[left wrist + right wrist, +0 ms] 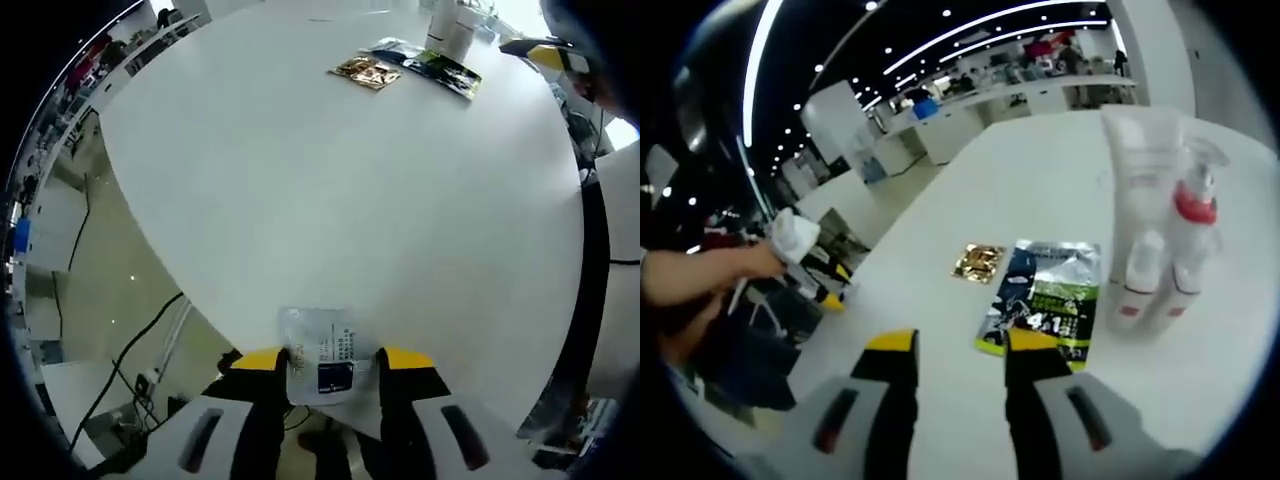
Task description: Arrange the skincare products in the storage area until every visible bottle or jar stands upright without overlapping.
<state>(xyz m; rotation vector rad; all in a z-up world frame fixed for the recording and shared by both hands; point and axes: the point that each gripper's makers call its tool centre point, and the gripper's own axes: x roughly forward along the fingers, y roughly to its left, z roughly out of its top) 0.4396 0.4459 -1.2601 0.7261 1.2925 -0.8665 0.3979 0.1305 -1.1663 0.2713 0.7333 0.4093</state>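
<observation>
Left gripper [333,357] held low at the near edge of the white desk [330,190], aimed across it. Fingers [262,361] clenched on a clear sachet [322,355], its printed label facing up, long axis along the fingers, far end lying flat on the desk. Well ahead and to the right: a gold sachet [366,71] and a dark green sachet [444,71], both flat.

Right gripper [955,345] hovering above the desk [1060,180], fingers [890,345] released, nothing between them. Dark green sachet [1042,295] just beyond the right finger, flat, long axis running away from the fingers. Gold sachet [979,262] further ahead. Right of the fingers: a white tube [1147,165], a red-collared bottle [1195,215] and two small bottles [1137,282], all upright, clustered close; contact between them not determinable.
</observation>
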